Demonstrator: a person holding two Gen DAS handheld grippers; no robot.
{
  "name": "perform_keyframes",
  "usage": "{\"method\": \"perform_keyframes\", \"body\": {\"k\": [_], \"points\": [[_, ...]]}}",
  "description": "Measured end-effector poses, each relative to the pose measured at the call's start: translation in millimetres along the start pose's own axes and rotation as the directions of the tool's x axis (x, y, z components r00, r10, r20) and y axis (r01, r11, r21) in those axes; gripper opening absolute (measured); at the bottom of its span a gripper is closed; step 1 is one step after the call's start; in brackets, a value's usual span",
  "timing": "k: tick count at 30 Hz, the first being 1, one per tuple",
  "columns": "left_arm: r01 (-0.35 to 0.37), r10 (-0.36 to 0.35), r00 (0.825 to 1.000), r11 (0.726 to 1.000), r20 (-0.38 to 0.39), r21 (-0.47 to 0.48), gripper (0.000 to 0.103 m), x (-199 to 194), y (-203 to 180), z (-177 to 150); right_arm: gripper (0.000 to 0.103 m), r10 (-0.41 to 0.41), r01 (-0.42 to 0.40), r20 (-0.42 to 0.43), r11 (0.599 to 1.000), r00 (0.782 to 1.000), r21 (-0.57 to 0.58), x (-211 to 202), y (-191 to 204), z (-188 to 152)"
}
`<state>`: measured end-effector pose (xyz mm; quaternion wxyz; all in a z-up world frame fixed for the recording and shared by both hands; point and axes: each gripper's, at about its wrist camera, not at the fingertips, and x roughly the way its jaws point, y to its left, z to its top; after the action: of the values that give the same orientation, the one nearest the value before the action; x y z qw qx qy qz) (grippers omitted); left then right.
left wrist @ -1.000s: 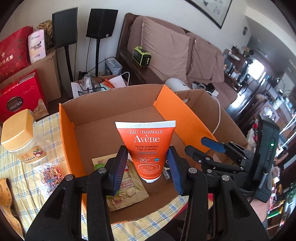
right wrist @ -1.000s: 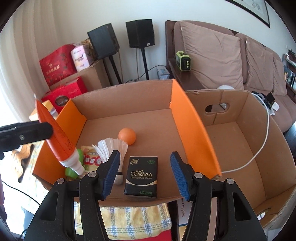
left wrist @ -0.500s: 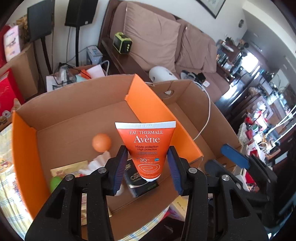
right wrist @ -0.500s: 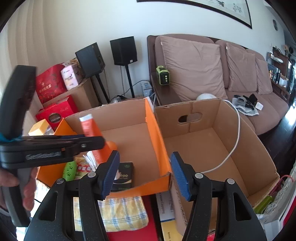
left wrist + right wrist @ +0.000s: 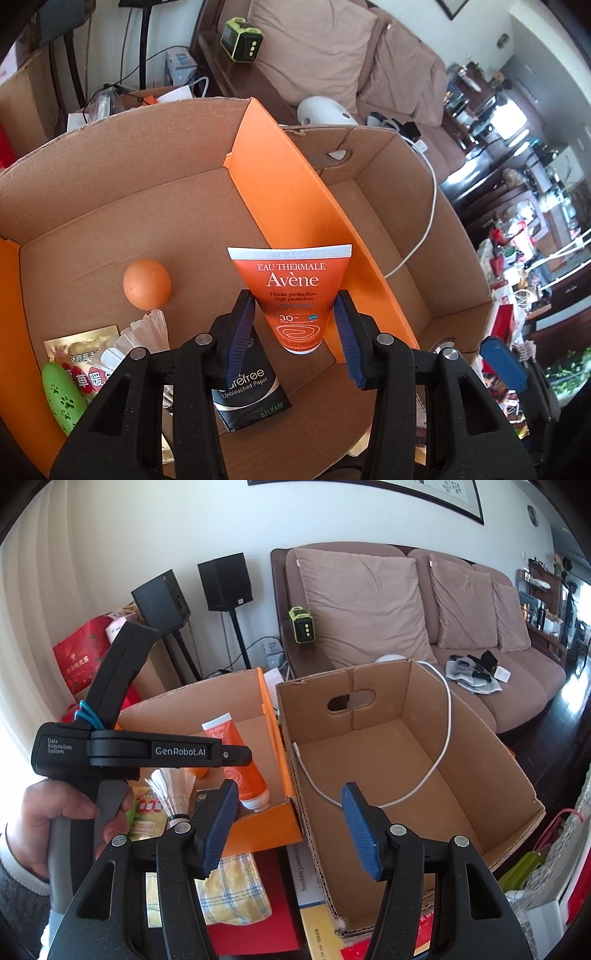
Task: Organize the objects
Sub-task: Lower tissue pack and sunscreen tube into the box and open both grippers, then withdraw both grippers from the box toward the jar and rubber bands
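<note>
My left gripper [image 5: 293, 308] is shut on an orange Avène sunscreen tube [image 5: 291, 291], cap end down. It hangs over the right part of the orange-walled cardboard box [image 5: 295, 206], close to its orange side wall. The right wrist view shows the tube [image 5: 236, 766] from the side, inside that box [image 5: 273, 738], with a hand [image 5: 55, 812] on the left gripper's handle. My right gripper [image 5: 290, 790] is open and empty, in front of the gap between the orange box and the plain cardboard box [image 5: 406, 709].
On the orange box's floor lie an orange ball [image 5: 147, 283], a shuttlecock [image 5: 147, 332], a black tissue pack [image 5: 255, 391], a green case [image 5: 62, 395] and a sachet [image 5: 81, 354]. A white cable [image 5: 443, 738] hangs into the plain box. A sofa [image 5: 480, 635] stands behind.
The left gripper carried the tube rightward and lower across the orange box, toward its right wall. The right gripper drew back and swung right, now facing the plain box.
</note>
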<state>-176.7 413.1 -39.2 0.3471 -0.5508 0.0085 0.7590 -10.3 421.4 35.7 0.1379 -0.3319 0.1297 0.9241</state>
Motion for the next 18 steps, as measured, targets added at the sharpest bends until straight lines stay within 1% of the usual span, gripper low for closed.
{"method": "perform_keyframes", "body": {"k": [1,3,5,7,9,12,14,16,18], "points": [[-0.004,0.004,1.000,1.000,-0.006,0.001,0.042,2,-1,1,0.060,0.001,-0.001,-0.002,1.000,1.000,0.001,1,0,0],[-0.037,0.037,0.999,0.999,-0.010,-0.003,0.043,3,-2,3,0.060,0.009,-0.009,-0.003,1.000,1.000,0.000,1,1,-1],[-0.049,0.049,0.999,0.999,-0.004,-0.004,0.055,0,-2,4,0.060,0.012,-0.012,-0.003,1.000,1.000,0.000,3,1,0],[-0.026,0.026,1.000,1.000,0.007,-0.015,0.062,-6,1,5,0.060,0.018,-0.018,-0.002,1.000,1.000,0.002,3,2,-1],[-0.021,0.021,1.000,1.000,0.023,-0.012,0.064,-13,5,8,0.060,0.021,-0.021,-0.002,1.000,1.000,0.001,3,4,-1],[-0.034,0.033,0.997,0.999,0.067,0.015,0.070,-36,5,3,0.060,0.026,-0.026,0.002,1.000,1.000,-0.006,3,8,0],[-0.048,0.044,0.993,0.998,0.106,0.034,0.077,-55,7,-3,0.060,0.030,-0.030,0.005,1.000,1.000,-0.010,2,11,1],[-0.063,0.056,0.988,0.997,0.141,0.047,0.082,-73,10,-9,0.060,0.036,-0.036,0.009,0.999,0.999,-0.016,1,16,3],[-0.088,0.077,0.981,0.995,0.176,0.055,0.090,-93,16,-18,0.063,0.043,-0.042,0.010,0.999,0.999,-0.026,1,21,4]]}}
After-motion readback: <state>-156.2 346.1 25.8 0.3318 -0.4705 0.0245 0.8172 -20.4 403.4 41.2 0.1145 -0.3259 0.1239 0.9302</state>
